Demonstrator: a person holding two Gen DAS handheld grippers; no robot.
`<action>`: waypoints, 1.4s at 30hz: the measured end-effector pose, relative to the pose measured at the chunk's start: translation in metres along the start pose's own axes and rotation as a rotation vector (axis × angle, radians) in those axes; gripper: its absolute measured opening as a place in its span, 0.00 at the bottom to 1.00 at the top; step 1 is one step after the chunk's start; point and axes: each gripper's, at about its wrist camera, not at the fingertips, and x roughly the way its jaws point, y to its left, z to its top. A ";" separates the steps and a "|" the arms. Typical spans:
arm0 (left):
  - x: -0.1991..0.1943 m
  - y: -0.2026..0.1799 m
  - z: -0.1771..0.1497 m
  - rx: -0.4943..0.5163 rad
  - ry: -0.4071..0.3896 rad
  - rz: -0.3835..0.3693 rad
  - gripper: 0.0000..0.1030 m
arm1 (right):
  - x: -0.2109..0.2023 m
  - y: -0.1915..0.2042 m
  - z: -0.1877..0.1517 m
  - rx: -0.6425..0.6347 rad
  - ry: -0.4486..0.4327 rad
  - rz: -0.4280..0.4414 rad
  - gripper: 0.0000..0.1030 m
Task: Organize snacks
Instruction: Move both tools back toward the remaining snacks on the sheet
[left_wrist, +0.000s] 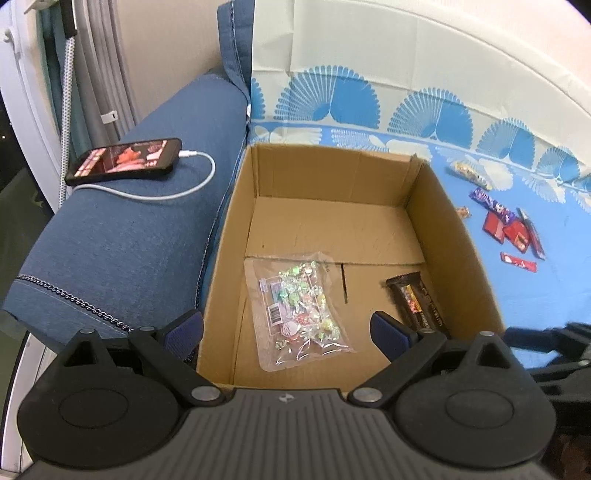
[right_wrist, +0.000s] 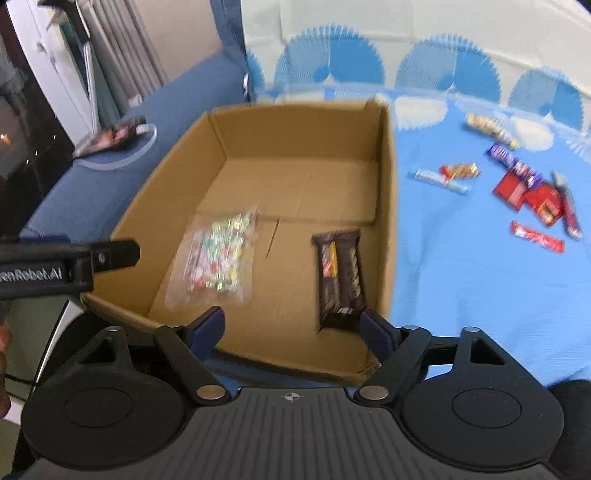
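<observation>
Left gripper (left_wrist: 291, 330) angled down over the near rim of the cardboard box (left_wrist: 458, 221); fingers spread wide, nothing between them. Right gripper (right_wrist: 291, 326) likewise tilted down at the near edge, fingers apart, empty.

Inside the box: clear bag of candies (left_wrist: 301, 308) flat on the floor, left of centre; dark chocolate pack (right_wrist: 340, 277) near the right wall. Back half of the floor bare.

Box's left wall close against the blue sofa arm (left_wrist: 122, 243), where a phone (left_wrist: 123, 160) lies plugged in. Right of the box, open blue patterned cloth (right_wrist: 461, 280); loose snack bars (right_wrist: 528, 188) scattered well apart from the box.
</observation>
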 end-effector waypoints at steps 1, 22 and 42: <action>-0.004 -0.001 0.001 -0.003 -0.008 -0.001 0.99 | -0.007 -0.002 0.001 0.002 -0.017 -0.004 0.86; -0.063 -0.151 0.036 0.267 -0.127 -0.184 1.00 | -0.145 -0.143 -0.033 0.299 -0.317 -0.179 0.95; 0.013 -0.249 0.077 0.344 -0.012 -0.178 1.00 | -0.124 -0.264 -0.024 0.460 -0.308 -0.292 0.95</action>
